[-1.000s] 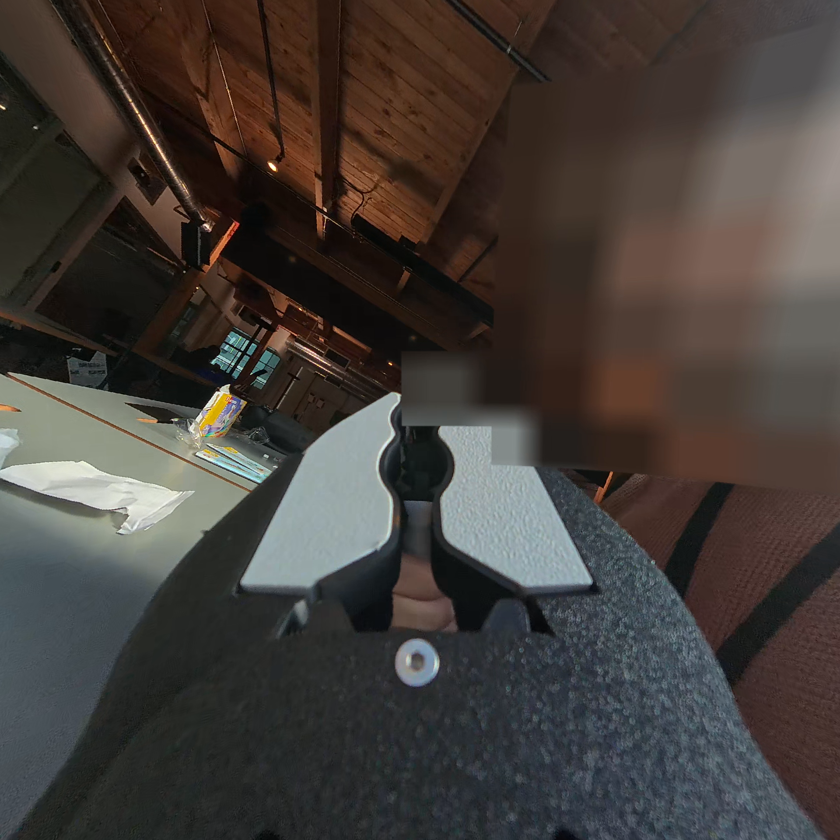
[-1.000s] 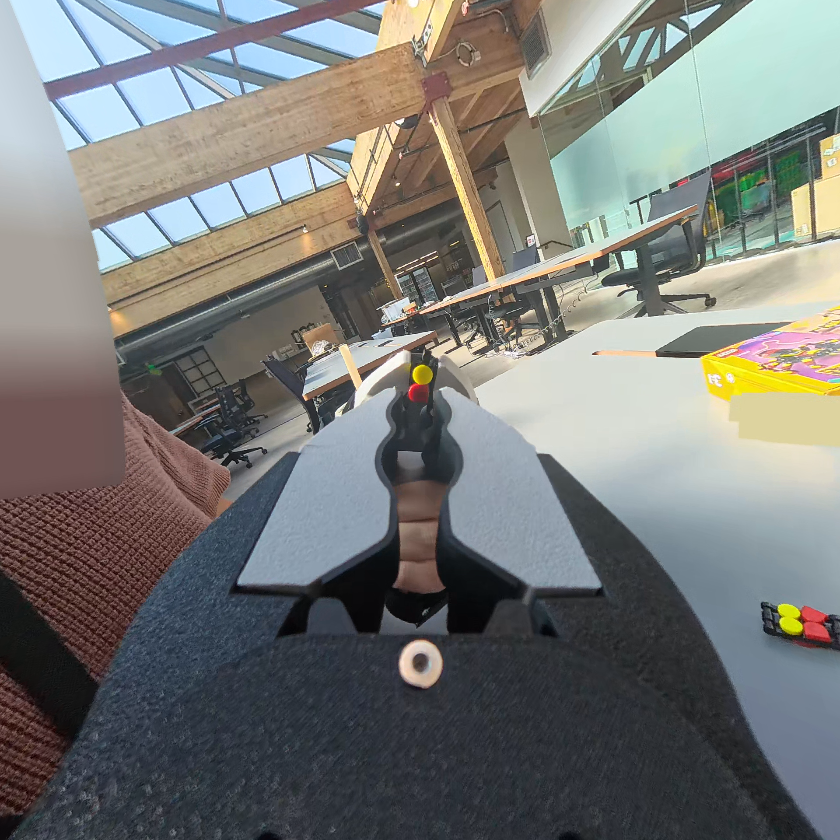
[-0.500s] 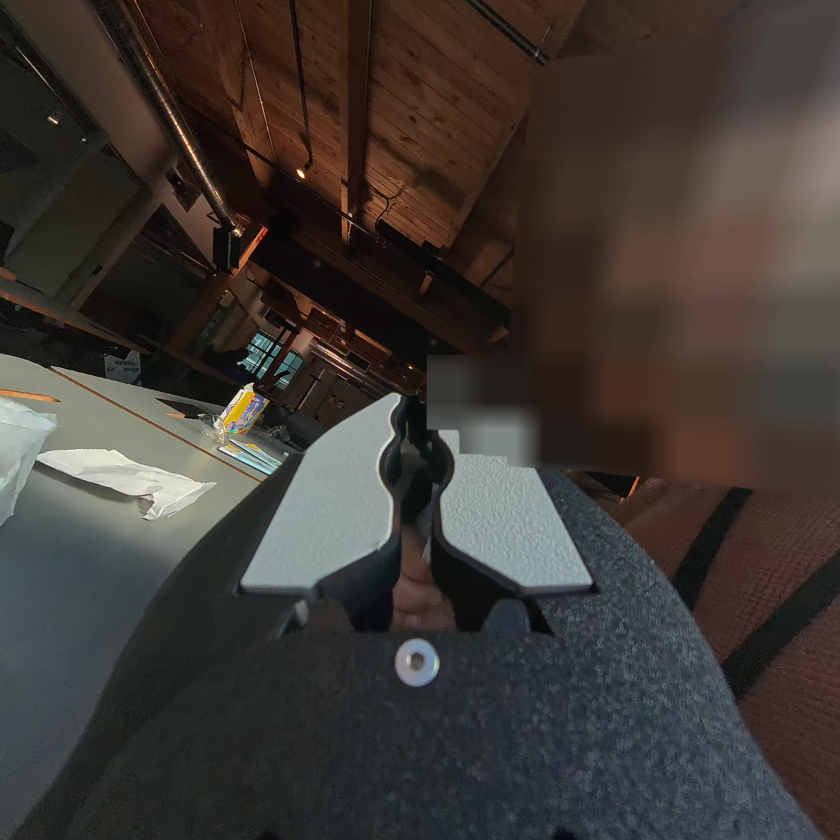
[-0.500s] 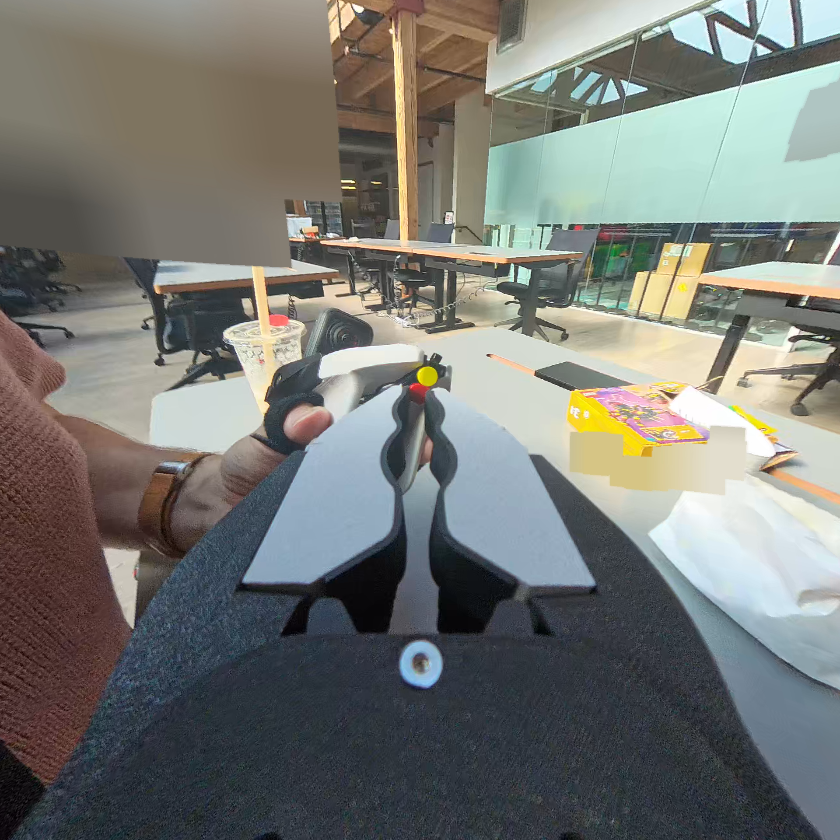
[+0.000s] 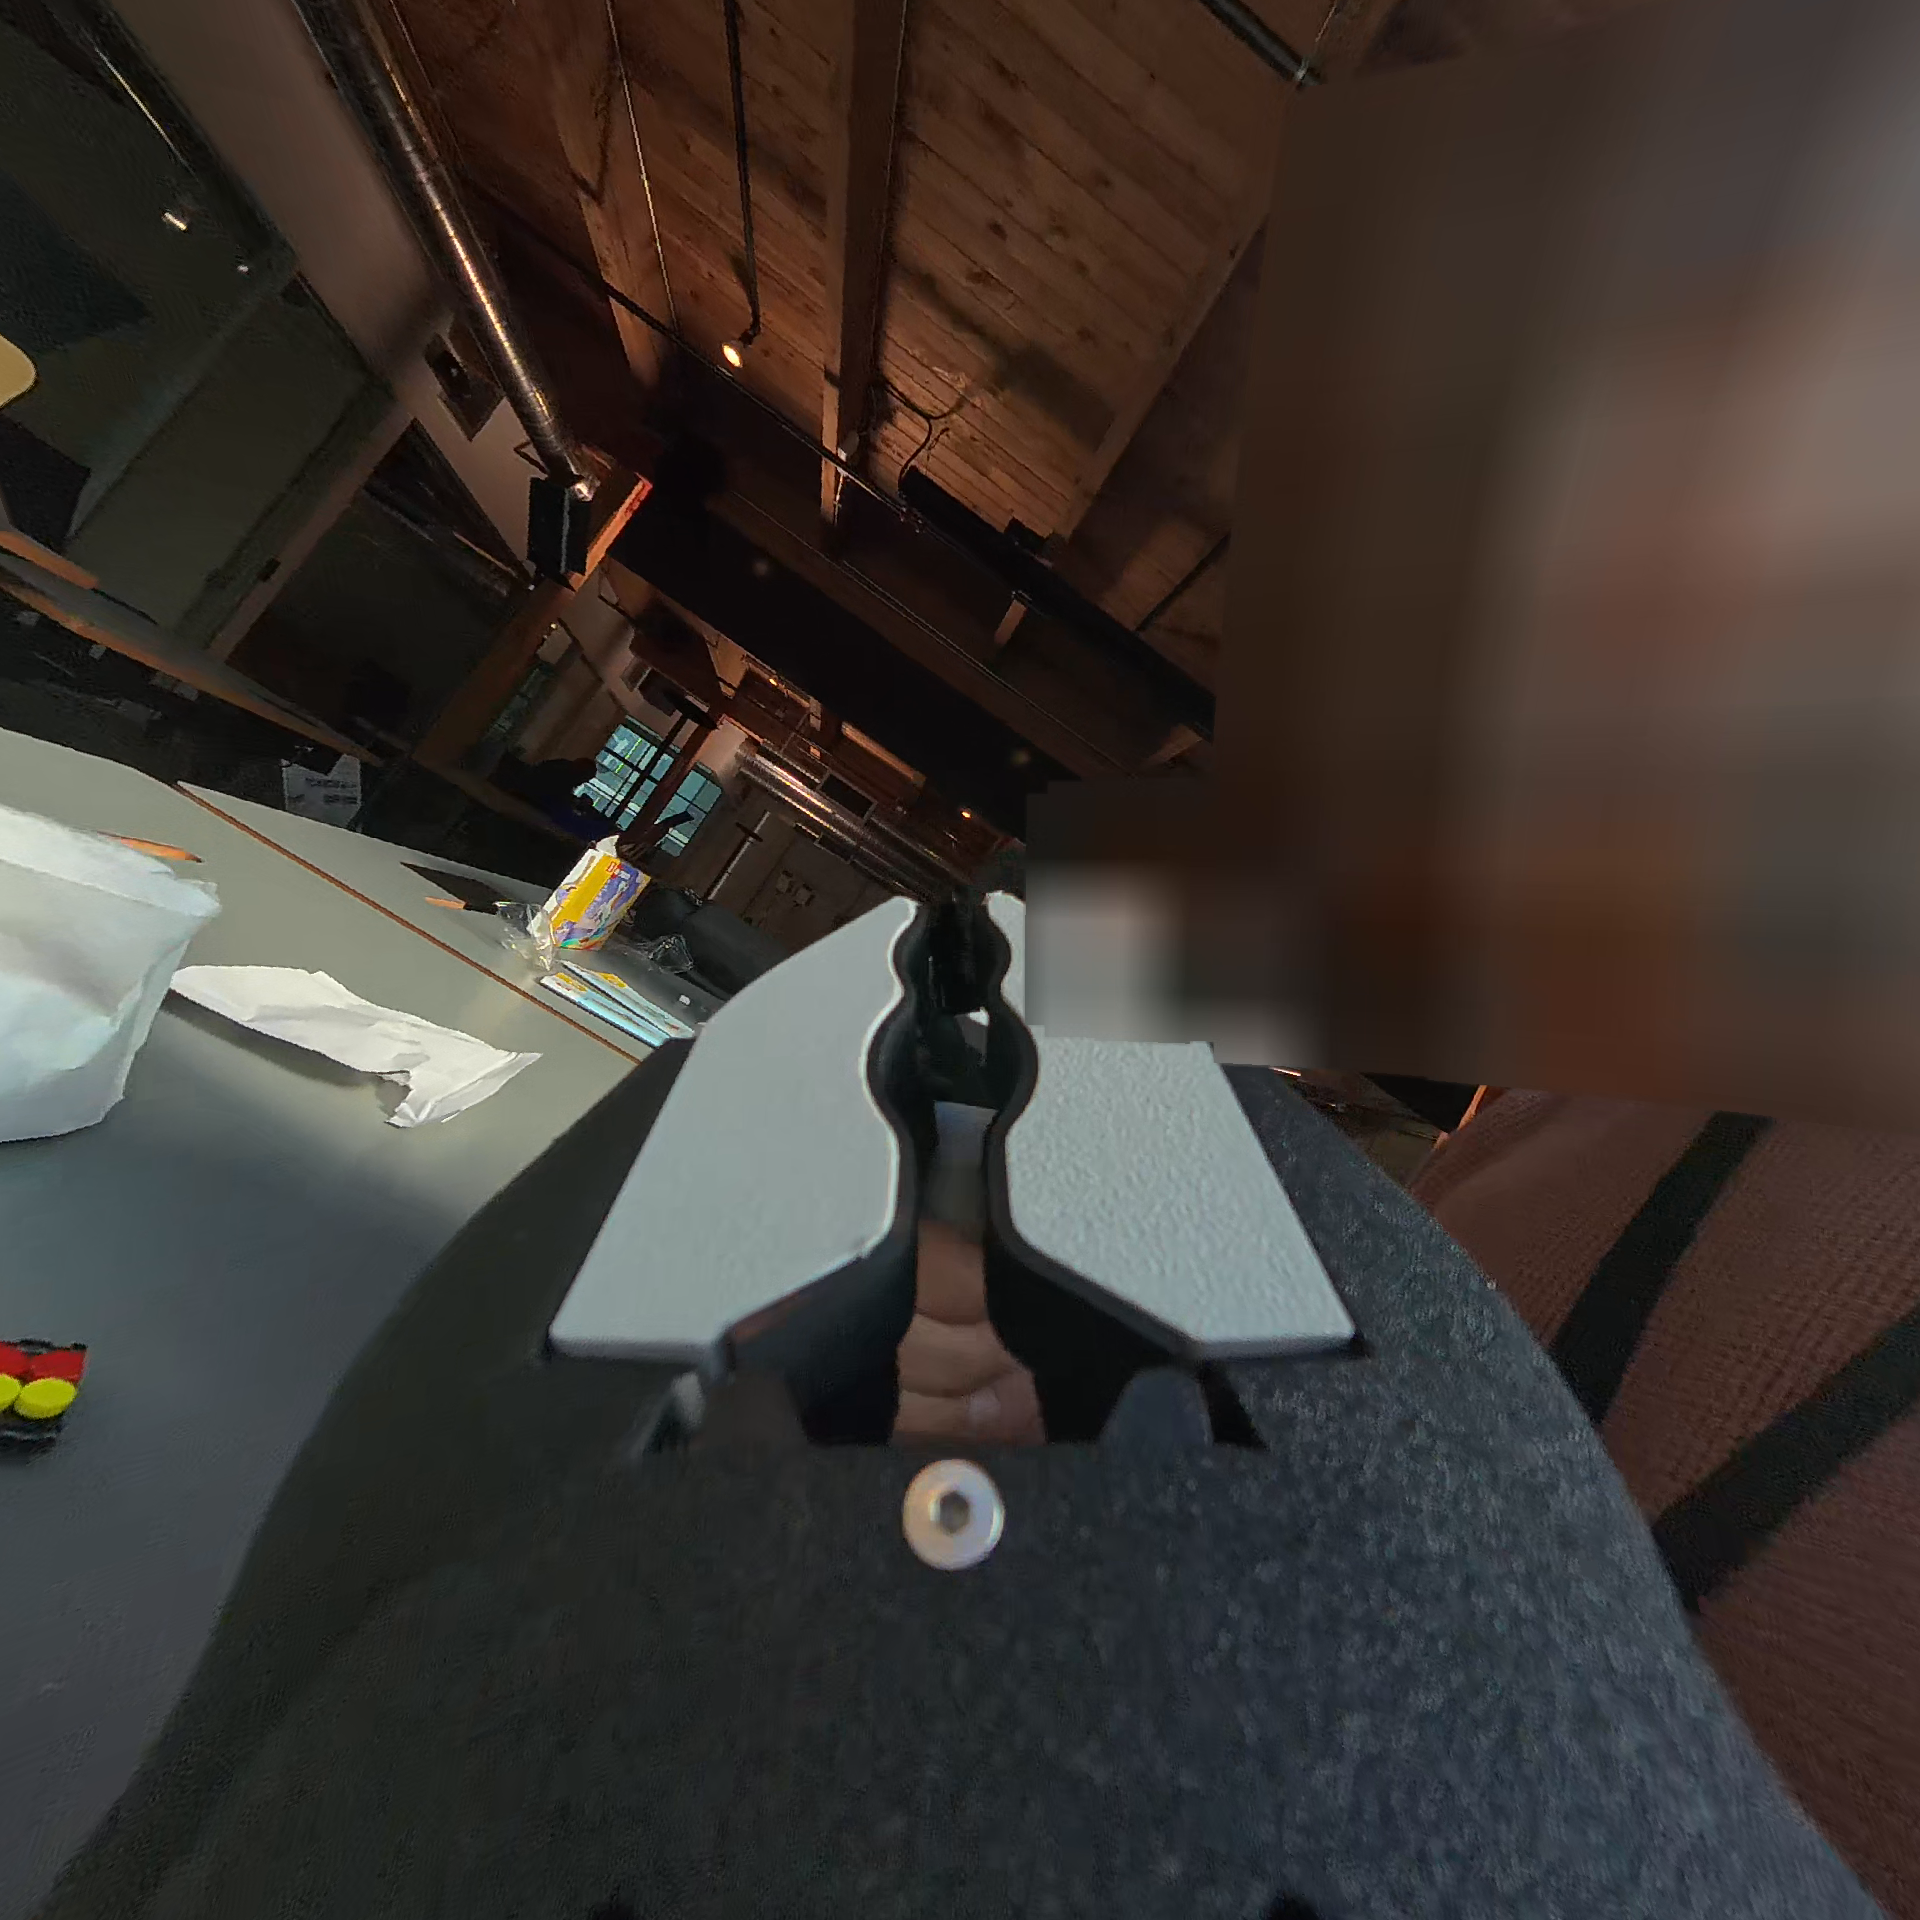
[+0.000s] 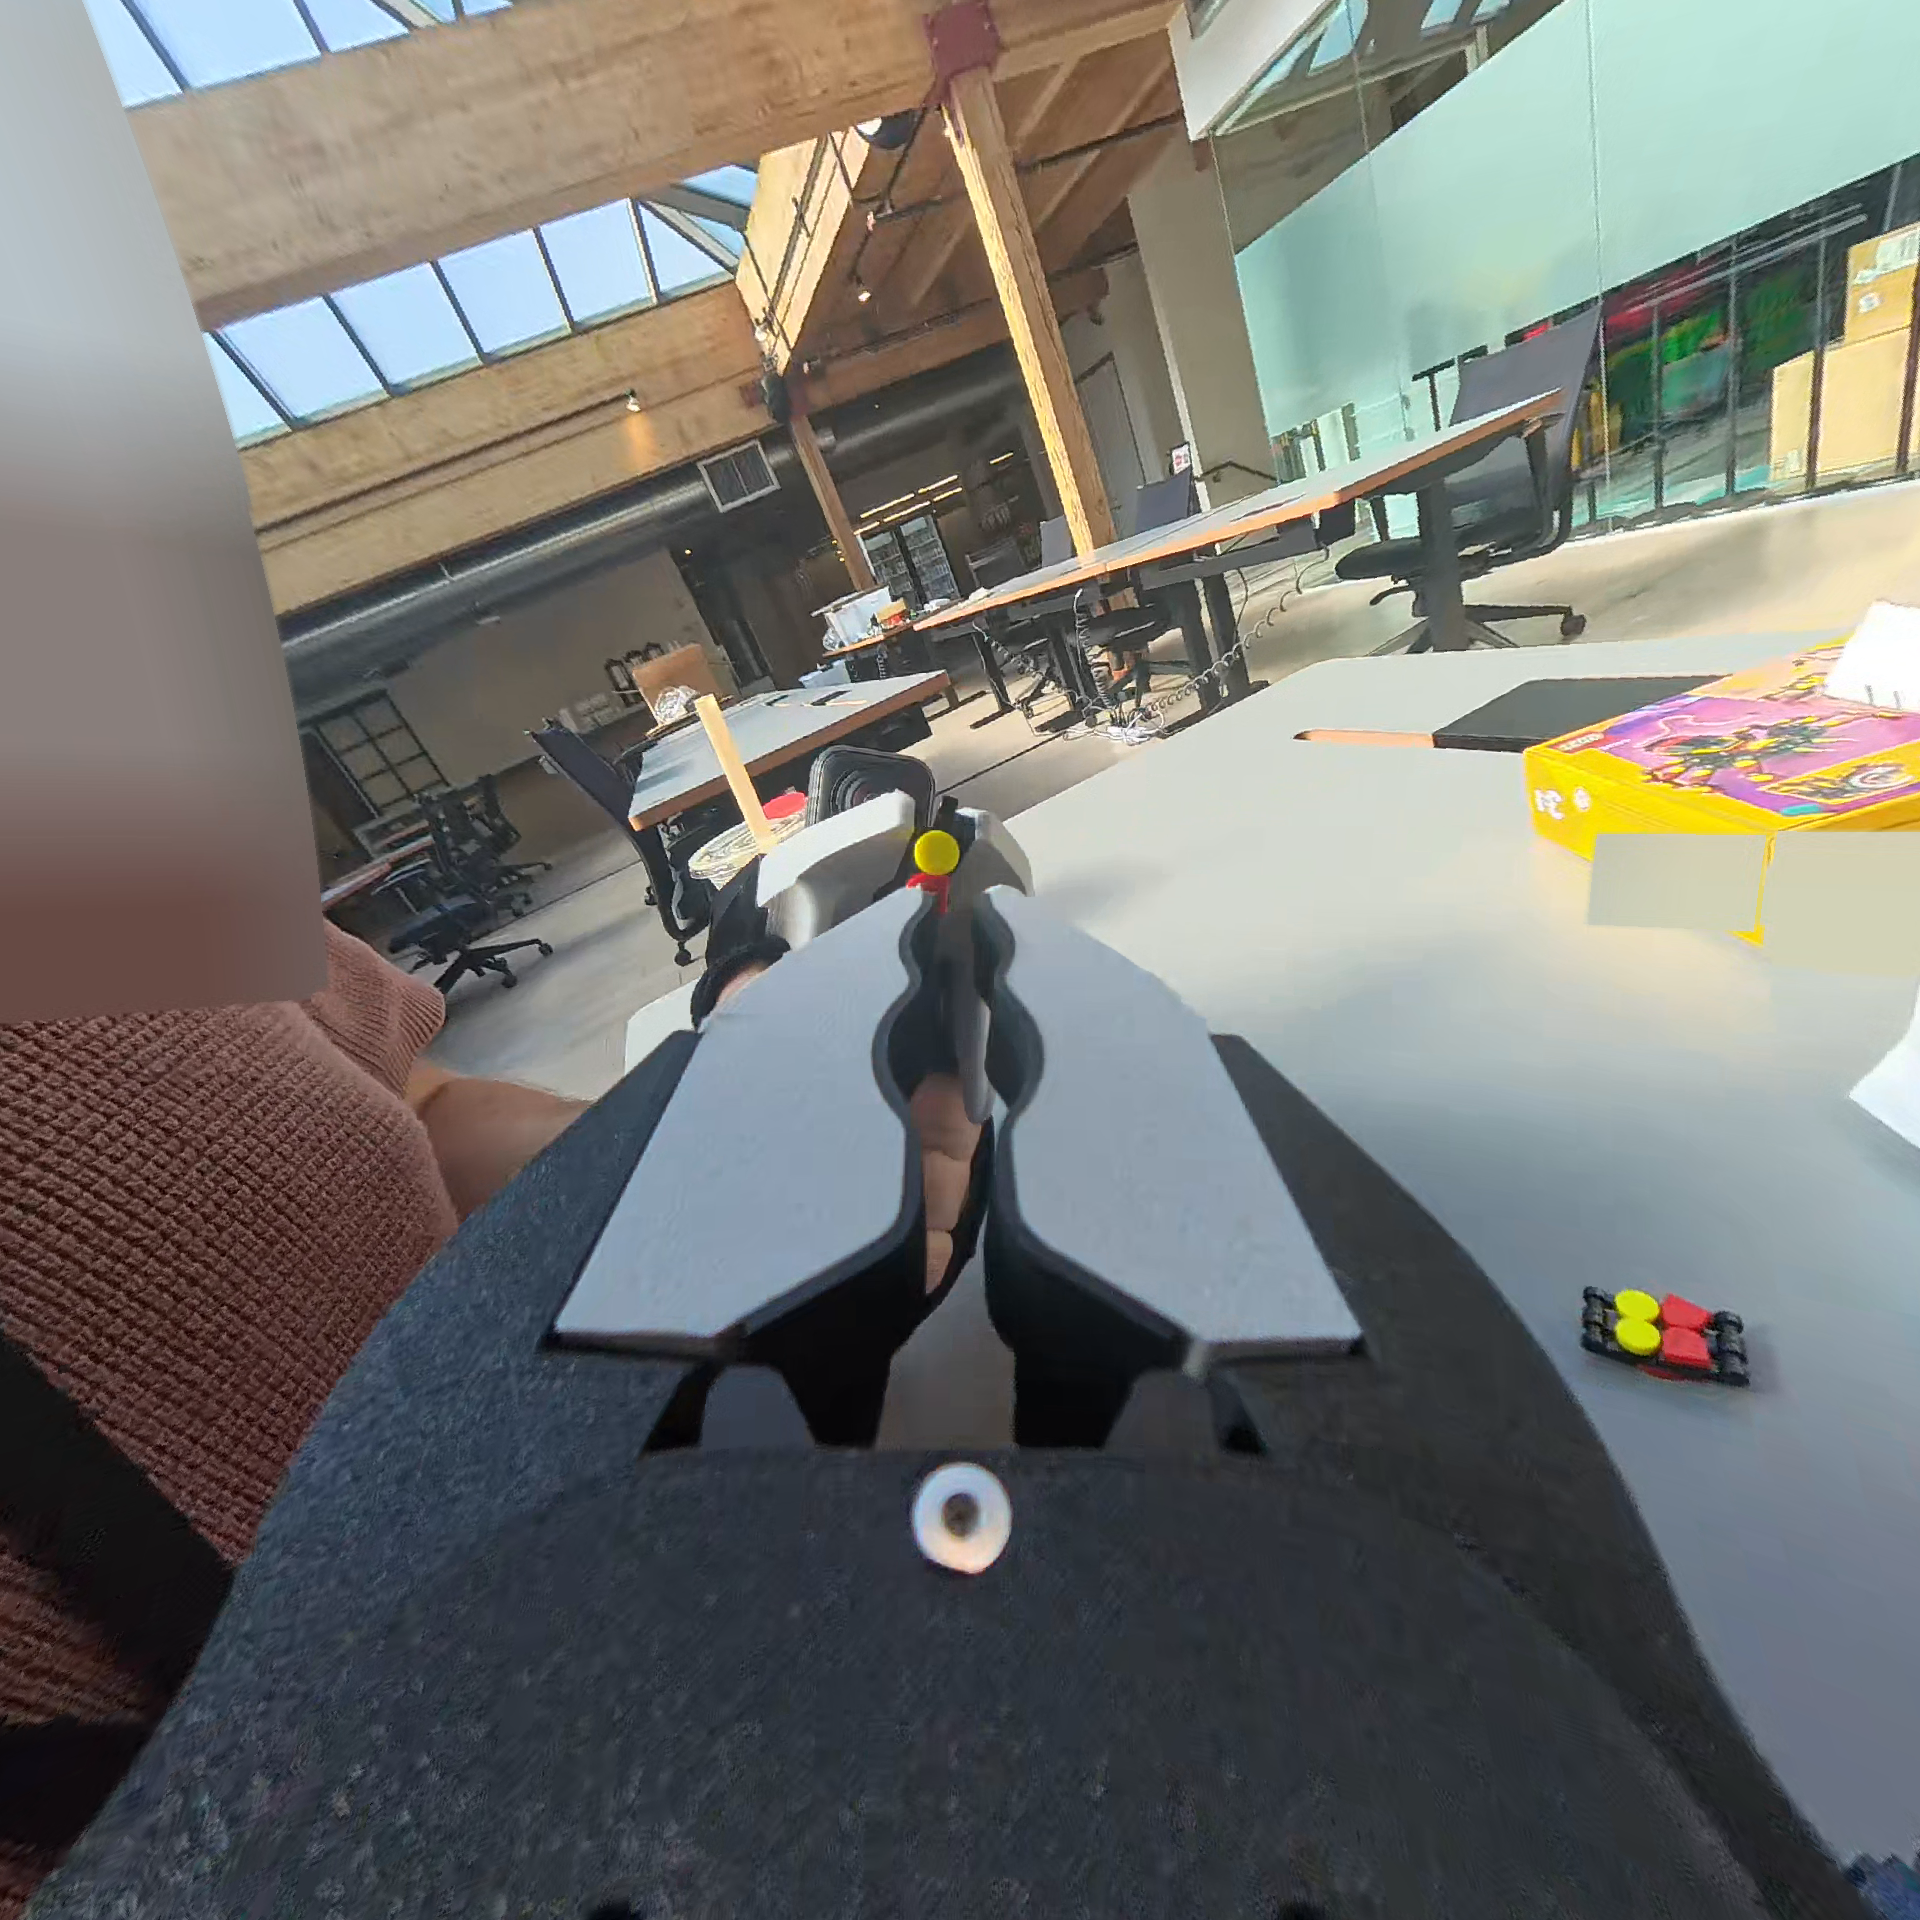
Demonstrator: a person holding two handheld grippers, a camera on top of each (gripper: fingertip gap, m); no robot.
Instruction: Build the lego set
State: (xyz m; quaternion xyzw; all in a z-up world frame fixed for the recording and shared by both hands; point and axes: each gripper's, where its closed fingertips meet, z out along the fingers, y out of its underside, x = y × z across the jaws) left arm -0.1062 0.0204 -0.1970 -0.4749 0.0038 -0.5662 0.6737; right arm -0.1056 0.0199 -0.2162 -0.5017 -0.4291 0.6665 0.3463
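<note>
In the right wrist view, my right gripper [image 6: 943, 920] is shut on a thin black lego piece [image 6: 951, 997] with a yellow round stud [image 6: 937, 852] and a red part at its tip. My left gripper [image 6: 894, 847] faces it tip to tip, held in a hand. In the left wrist view, my left gripper [image 5: 956, 930] is shut on a black lego piece [image 5: 951, 966] at its tips. Both are held in the air above the table. A small black lego assembly with yellow and red studs [image 6: 1668, 1340] lies on the grey table [image 6: 1351, 935]; it also shows in the left wrist view [image 5: 36, 1387].
A yellow lego box [image 6: 1714, 774] and white paper [image 6: 1886, 1091] lie at the table's right. A cup with a straw [image 6: 740, 831] stands behind the left gripper. The left wrist view shows crumpled white paper [image 5: 353, 1023] and a colourful box [image 5: 597, 899] farther off. A person's knitted sleeve [image 6: 187, 1195] is close on the left. The grippers are tip to tip, or close to it.
Both views have swung while the grippers stay tip to tip. The right view has tilted back up, and the small assembly has come into the left view at its left edge. Both grips are unchanged.
</note>
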